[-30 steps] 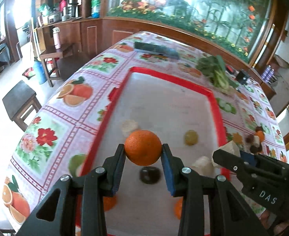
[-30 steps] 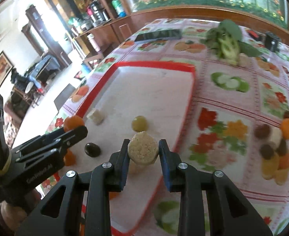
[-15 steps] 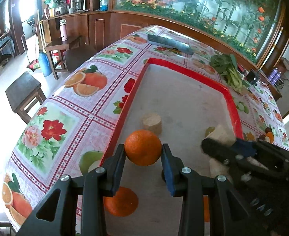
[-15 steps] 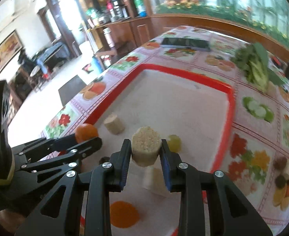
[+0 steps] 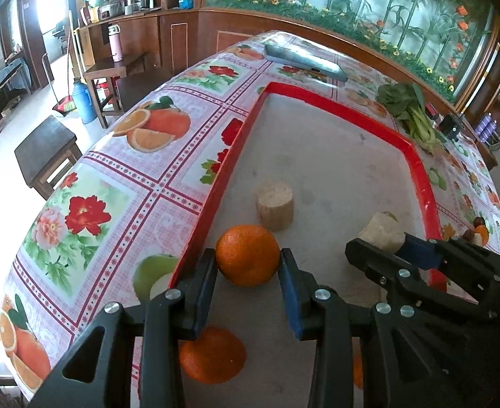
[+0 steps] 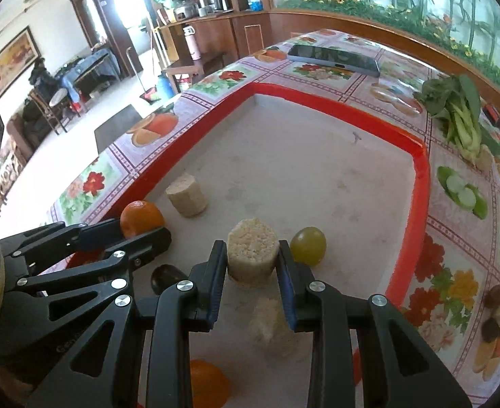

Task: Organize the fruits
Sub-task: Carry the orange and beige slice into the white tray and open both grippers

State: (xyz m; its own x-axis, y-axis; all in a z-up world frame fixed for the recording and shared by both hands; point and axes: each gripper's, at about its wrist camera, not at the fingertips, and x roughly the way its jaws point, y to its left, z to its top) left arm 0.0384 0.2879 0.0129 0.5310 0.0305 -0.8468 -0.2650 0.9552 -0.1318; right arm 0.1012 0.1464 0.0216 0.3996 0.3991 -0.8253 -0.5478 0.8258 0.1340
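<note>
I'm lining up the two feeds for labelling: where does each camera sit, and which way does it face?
Left wrist: on the left claw, looking steeply down along its fingers at the orange it grips over the red tray; the right claw shows at the right.
Right wrist: on the right claw, looking steeply down at the beige cylinder it grips; the left claw shows at the left.
Shared: tray, both claws, both held items, another beige cylinder, phone, leafy greens.

In the right wrist view, a dark fruit (image 6: 164, 276) on the red tray (image 6: 419, 183) is half hidden behind the left gripper (image 6: 141, 234). Nearer than it, 1 orange (image 6: 209, 384) is cut by the bottom edge. Fruits (image 6: 498, 319) beyond the tray's right rim are too small to tell.
</note>
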